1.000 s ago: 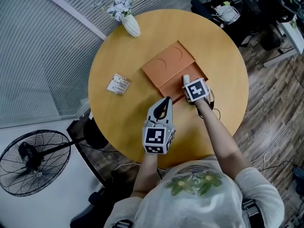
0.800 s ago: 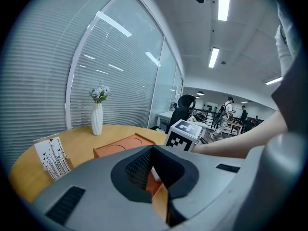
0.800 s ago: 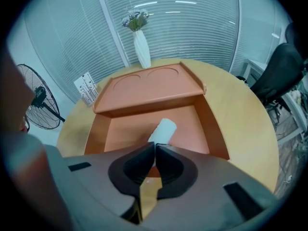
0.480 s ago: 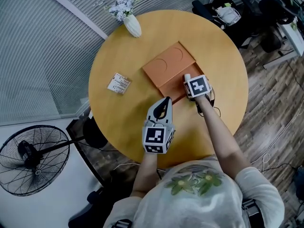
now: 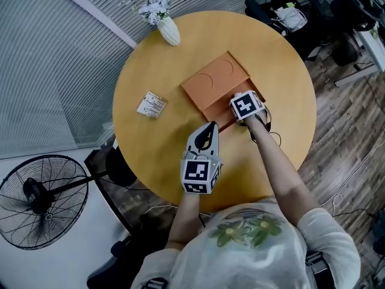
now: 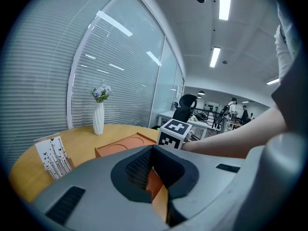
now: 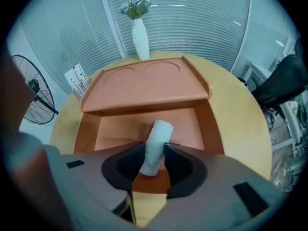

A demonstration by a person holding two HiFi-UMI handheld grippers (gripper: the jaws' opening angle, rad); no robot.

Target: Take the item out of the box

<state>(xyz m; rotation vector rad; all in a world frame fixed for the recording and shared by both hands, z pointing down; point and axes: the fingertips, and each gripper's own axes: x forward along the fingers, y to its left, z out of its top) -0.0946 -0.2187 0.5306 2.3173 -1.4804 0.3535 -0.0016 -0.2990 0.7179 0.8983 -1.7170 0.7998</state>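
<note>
An orange box lies open on the round wooden table, with its lid folded back beyond it. In the right gripper view a white rolled item lies in the box tray, pointing away from me. My right gripper is open, one jaw on each side of the roll's near end and close against it. In the head view its marker cube hides the roll. My left gripper hovers shut over bare table, just short of the box, holding nothing; its own view shows the same.
A white vase of flowers stands at the table's far edge. A small printed card stands to the left of the box. A floor fan is off the table at the lower left. Chairs and bags stand at the upper right.
My right gripper has moved forward over the box tray, and the white roll's tip, which showed beyond it before, is now covered by the cube. The left gripper has stayed put.
</note>
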